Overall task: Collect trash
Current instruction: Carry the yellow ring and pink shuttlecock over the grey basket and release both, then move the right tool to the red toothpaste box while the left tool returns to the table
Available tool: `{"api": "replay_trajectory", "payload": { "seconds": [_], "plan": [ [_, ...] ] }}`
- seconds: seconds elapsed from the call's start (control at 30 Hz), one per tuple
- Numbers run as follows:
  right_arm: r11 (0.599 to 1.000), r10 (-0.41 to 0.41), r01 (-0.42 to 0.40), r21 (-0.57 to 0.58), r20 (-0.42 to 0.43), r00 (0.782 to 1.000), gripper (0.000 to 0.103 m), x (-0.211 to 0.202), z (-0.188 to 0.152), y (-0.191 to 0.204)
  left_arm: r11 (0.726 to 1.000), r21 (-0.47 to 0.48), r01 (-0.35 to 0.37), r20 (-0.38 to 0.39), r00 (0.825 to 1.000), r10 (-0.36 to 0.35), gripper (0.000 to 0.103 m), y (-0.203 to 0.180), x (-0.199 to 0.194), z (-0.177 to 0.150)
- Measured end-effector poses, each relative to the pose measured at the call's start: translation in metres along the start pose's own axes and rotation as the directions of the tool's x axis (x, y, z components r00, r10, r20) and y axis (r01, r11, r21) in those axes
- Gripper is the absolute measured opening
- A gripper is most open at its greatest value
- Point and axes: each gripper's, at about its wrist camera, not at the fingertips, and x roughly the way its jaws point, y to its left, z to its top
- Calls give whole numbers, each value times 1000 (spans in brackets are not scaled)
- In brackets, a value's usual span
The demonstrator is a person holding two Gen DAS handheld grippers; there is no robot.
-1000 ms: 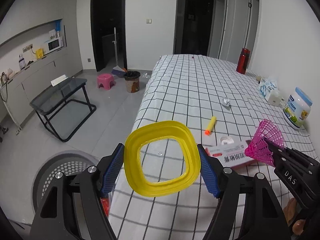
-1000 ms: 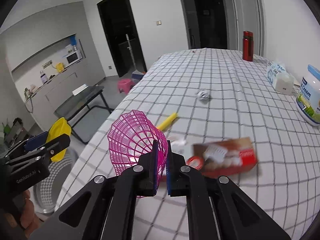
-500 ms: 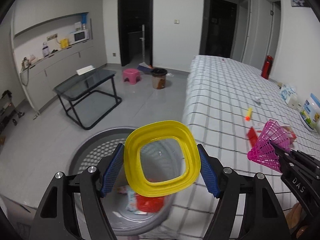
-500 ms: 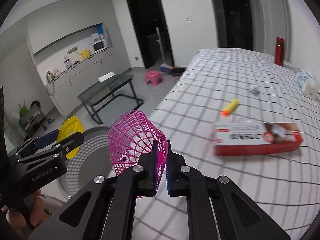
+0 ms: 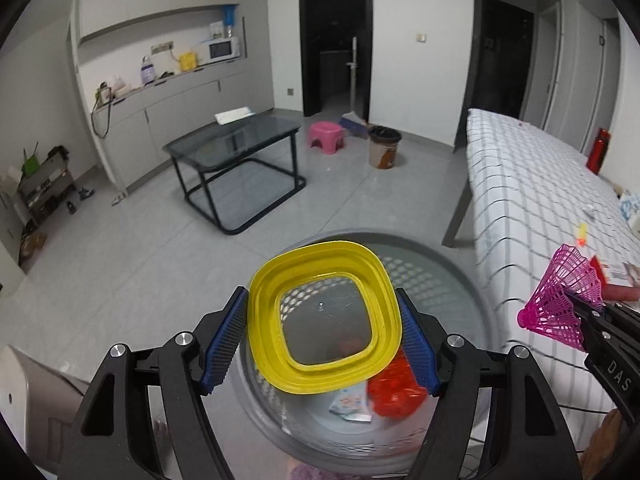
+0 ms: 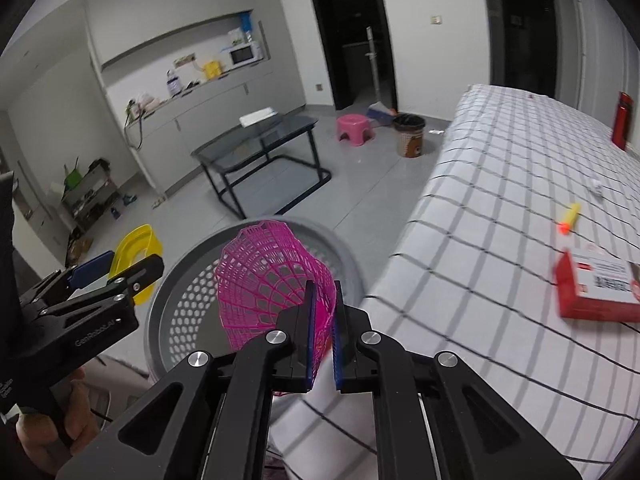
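Left wrist view first: left gripper, blue pads spread wide, clamps a yellow squarish lid with a see-through middle, right above the grey perforated basket. Inside the basket lie a red crumpled wrapper and a pale printed packet. At far right, "DAS" reads on the right gripper, which holds a pink mesh shuttlecock.

Right wrist view: right gripper, jaws nearly closed, pinches the shuttlecock's skirt near the basket's right rim beside the checked tablecloth. "GenRobot.AI" shows on the left gripper. On the cloth lie a red box with unreadable print, a yellow tube and a crumpled paper ball.
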Motion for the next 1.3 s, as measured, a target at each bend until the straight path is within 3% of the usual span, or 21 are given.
{"api": "replay_trajectory", "payload": {
  "seconds": [0.23, 0.53, 0.6, 0.67, 0.7, 1.3],
  "plan": [
    [998, 15, -20, -56, -83, 996, 7, 38, 0, 32, 1000, -6, -22, -46, 999, 21, 71, 15, 22, -10],
    [998, -1, -7, -64, -124, 992, 8, 59, 1, 38, 1000, -7, -18, -73, 997, 18, 73, 27, 34, -17],
    [998, -3, -4, -61, -124, 992, 13, 60, 2, 38, 1000, -4, -19, -76, 997, 19, 73, 25, 34, -18],
    [998, -6, -1, -59, -118, 993, 29, 61, 4, 38, 1000, -1, -23, -81, 996, 23, 74, 24, 33, -19],
    [998, -7, 1, -59, -112, 994, 32, 61, 5, 36, 1000, -1, -23, -81, 996, 23, 76, 24, 33, -18],
    [999, -33, 32, -22, -53, 998, 33, 32, 1, 15, 1000, 2, 5, -70, 998, -5, 79, 14, 19, -17]
  ]
}}
